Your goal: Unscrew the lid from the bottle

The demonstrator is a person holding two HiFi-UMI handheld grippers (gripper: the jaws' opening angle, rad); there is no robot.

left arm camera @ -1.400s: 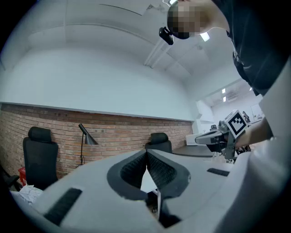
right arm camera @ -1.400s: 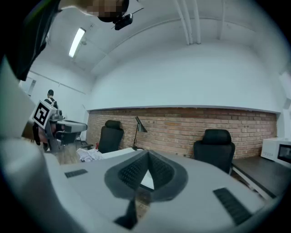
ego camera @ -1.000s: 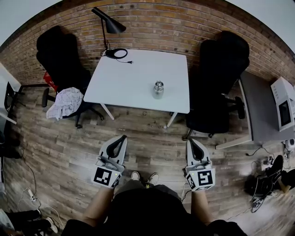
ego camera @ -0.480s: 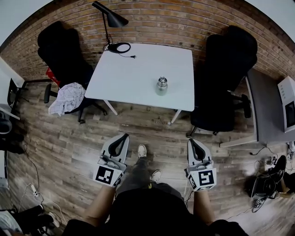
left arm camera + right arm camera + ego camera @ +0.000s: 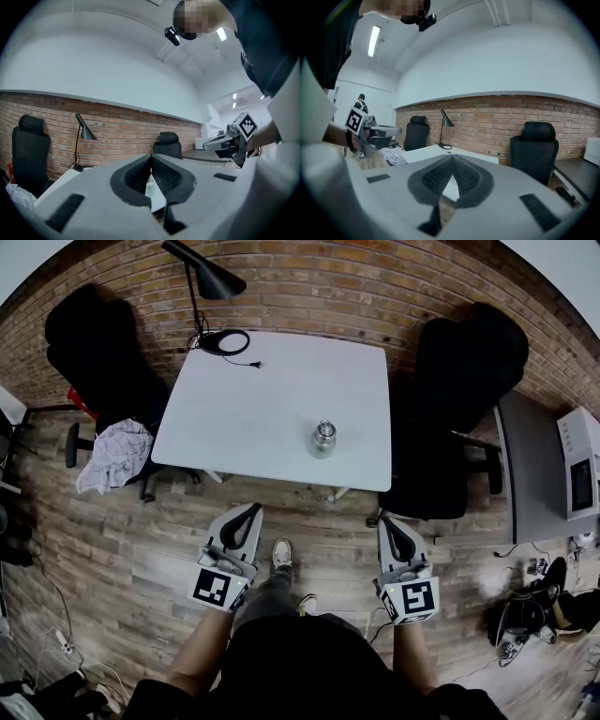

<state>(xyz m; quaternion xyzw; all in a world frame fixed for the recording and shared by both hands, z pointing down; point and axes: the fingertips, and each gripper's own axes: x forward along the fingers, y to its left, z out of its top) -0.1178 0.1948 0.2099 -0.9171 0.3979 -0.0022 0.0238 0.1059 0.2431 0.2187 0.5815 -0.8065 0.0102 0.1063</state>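
In the head view, a small clear bottle (image 5: 322,442) is standing upright on the square white table (image 5: 262,399), toward its near right part, with its silvery round lid (image 5: 324,428) sitting on top. The left gripper (image 5: 250,512) and the right gripper (image 5: 386,522) are hovering over the wooden plank floor (image 5: 141,540), short of the table's near edge and well apart from the bottle. Each is pointing toward the table, with its jaws pressing together on nothing. A black desk lamp (image 5: 208,279) is leaning over the table's far left corner. A black office chair (image 5: 94,343) is standing to the table's left with a white checked cloth (image 5: 112,454) draped on it. A second black office chair (image 5: 464,381) is standing to the right. A red brick wall (image 5: 319,287) is running behind the table.

In the left gripper view, the two dark ribbed pads (image 5: 164,174) are meeting at their tips, clenched and empty. A strip of the white table is showing below the tips. The right gripper is hanging at the right edge, its marker cube facing the camera. The bottle cannot be made out here.

In the right gripper view, the jaws are likewise closing on each other with nothing between them. The white table and the lamp are lying beyond, and the left gripper is showing at the left.
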